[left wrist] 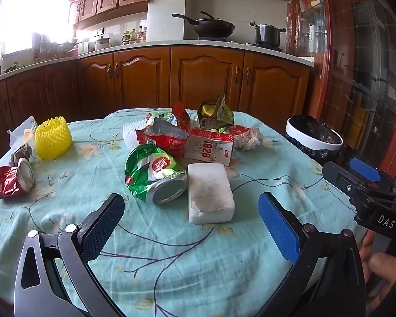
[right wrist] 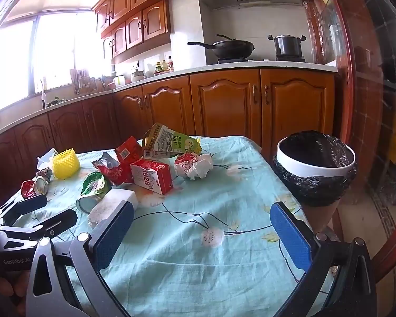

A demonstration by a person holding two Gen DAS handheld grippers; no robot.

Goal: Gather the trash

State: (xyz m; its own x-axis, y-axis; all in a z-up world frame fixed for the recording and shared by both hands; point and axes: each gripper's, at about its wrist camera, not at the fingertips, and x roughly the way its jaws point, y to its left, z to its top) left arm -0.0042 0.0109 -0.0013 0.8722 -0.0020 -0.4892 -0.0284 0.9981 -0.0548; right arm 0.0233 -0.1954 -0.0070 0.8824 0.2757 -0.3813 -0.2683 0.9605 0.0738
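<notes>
Both tongs, left tongs (left wrist: 191,227) & right tongs (right wrist: 202,232), spread wide, empty. White foam block (left wrist: 210,192) sits left of bin (right wrist: 315,163). Grab block's long sides, squeeze soft, drop in bin.

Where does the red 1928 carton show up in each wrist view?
Left wrist: the red 1928 carton lies at picture centre, just behind the white foam block.
Right wrist: the carton sits left of centre, behind the same block.
Shared landmark: the bin lined with a black bag, off the table's right edge.
</notes>
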